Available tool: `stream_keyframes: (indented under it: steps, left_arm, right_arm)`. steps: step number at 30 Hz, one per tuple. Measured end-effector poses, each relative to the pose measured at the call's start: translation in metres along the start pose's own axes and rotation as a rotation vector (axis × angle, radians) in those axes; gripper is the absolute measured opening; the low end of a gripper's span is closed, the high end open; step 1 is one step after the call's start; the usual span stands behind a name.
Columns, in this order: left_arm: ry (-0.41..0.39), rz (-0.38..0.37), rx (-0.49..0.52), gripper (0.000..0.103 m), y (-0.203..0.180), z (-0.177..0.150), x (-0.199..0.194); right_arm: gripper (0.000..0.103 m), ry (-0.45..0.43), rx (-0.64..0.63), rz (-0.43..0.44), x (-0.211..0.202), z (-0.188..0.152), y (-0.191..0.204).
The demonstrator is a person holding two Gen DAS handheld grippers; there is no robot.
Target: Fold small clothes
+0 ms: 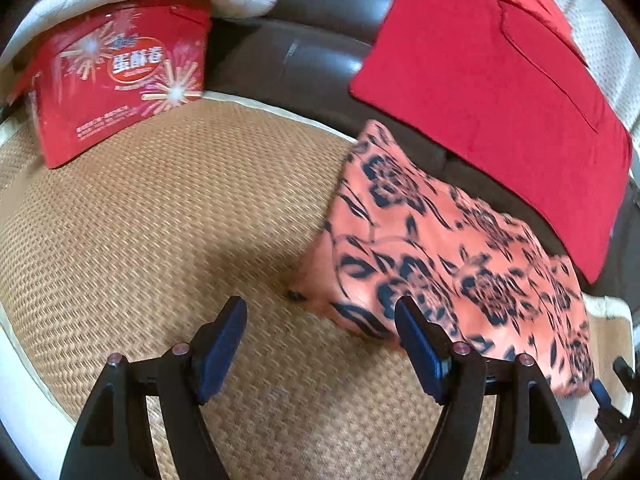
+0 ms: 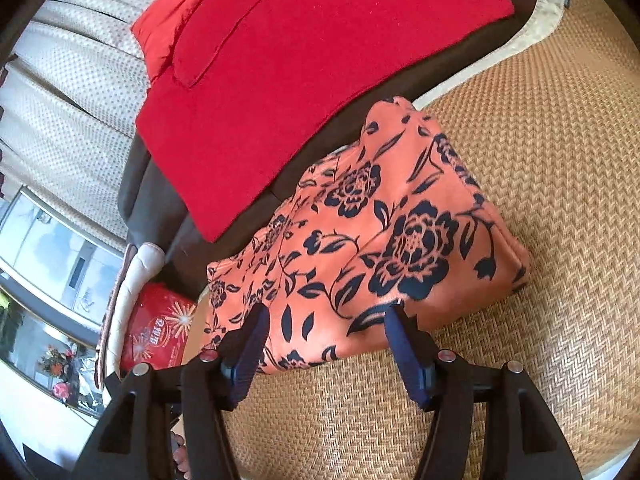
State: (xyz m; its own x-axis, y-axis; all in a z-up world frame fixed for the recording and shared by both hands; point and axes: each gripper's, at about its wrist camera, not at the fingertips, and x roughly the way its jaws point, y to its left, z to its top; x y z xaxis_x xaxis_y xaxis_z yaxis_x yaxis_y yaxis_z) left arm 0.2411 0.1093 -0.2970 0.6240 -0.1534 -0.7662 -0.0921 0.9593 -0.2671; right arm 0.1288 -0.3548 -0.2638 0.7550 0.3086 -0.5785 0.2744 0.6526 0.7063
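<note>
Orange floral-print folded garment (image 1: 452, 264) lies on our woven straw mat (image 1: 168, 220), at two o'clock of our left gripper (image 1: 320, 320); right gripper (image 2: 326, 324) hovers over its near edge, both spread wide, gripping nothing, probably ready to pinch.

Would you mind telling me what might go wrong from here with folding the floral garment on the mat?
1. The orange floral garment lies partly over the woven mat's back edge, onto the dark sofa; a pull could drag it off the mat.
2. The red cloth lies just behind it; a deep reach might snag that cloth.
3. Both the left gripper and the right gripper are open and hold nothing, so a shallow pinch may catch only one layer.
</note>
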Motion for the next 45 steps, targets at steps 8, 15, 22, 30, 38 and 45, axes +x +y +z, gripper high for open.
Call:
stream_keyframes:
  steps: [8,15,22,30,38,45]
  left_arm:
    - [-0.023,0.183,0.130,0.077,-0.014,0.016,0.034]
    - [0.058,0.121,0.111,0.077,-0.008,0.014,0.036]
    - [0.114,-0.143,-0.003,0.077,0.003,-0.003,0.011]
    - [0.231,-0.326,-0.189,0.077,0.002,-0.007,0.038]
    - [0.256,-0.420,-0.354,0.078,-0.026,-0.020,0.064]
    - [0.203,-0.453,-0.507,0.065,-0.020,-0.023,0.073]
  right_arm:
    - [0.065,-0.031,-0.082,-0.001,0.021,0.012,0.019]
    - [0.065,0.090,0.071,-0.011,0.056,0.017,-0.008]
    - [0.065,0.062,0.178,0.073,0.007,0.008,-0.041]
    - [0.065,0.051,0.367,0.045,-0.011,0.010,-0.096]
    - [0.065,0.019,0.391,0.047,0.033,0.026,-0.083]
    - [0.041,-0.100,0.297,-0.043,0.057,0.028,-0.052]
